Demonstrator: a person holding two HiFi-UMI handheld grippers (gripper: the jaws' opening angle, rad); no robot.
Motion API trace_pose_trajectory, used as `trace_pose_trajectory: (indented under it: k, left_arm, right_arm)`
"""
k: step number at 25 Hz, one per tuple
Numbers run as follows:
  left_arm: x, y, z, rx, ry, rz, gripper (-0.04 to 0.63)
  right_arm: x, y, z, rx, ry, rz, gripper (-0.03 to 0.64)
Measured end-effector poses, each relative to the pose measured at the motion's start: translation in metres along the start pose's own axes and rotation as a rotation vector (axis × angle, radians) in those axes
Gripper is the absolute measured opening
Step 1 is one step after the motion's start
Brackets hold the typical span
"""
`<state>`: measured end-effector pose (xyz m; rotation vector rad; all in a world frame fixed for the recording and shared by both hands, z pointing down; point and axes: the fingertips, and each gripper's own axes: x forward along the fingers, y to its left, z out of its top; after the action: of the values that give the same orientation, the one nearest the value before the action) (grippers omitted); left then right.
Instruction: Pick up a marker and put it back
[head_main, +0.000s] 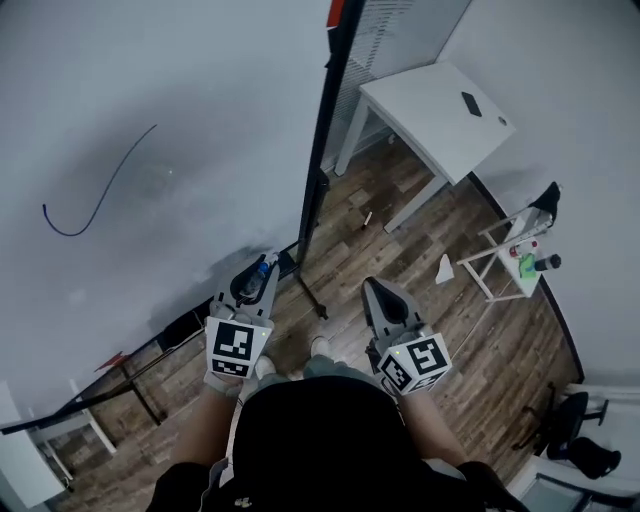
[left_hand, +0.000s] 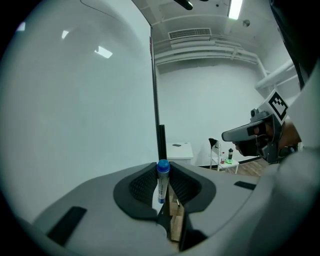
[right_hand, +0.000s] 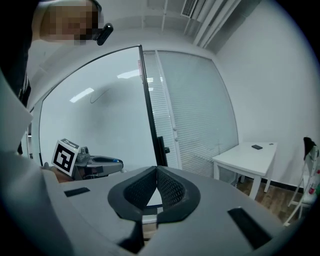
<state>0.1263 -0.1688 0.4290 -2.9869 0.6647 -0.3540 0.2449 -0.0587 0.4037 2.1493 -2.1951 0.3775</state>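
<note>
Left gripper (left_hand: 162, 172) fingers clamp the blue-capped marker (left_hand: 161, 187) upright beside the whiteboard (left_hand: 75, 110), probably held firm for carrying back; right gripper (right_hand: 156, 175) fingers shut on nothing, kept clear.

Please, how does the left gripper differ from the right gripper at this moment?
The left gripper is shut on a blue-capped marker; the right gripper is shut with nothing between its jaws. The left gripper is close to the whiteboard; the right gripper is farther from it, over the wooden floor. Both are grey and point forward.
</note>
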Motion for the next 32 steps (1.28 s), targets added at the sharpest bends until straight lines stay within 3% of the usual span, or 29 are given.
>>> trace_pose_trajectory:
  k: [18,25,32]
  left_arm:
    - [0.080,-0.119,0.043,0.056,-0.068,-0.400,0.086]
    - [0.093,-0.144,0.038,0.052,-0.068,-0.470,0.086]
    - [0.097,-0.143,0.039,0.052,-0.059,-0.470,0.086]
  right_arm:
    - [-0.108,-0.087,-0.005,0.082,-0.079,-0.392,0.028]
    - [-0.121,-0.096,-0.012,0.086,-0.085,-0.440,0.028]
    - [-0.117,-0.096,-0.010,0.094,-0.078,-0.429,0.028]
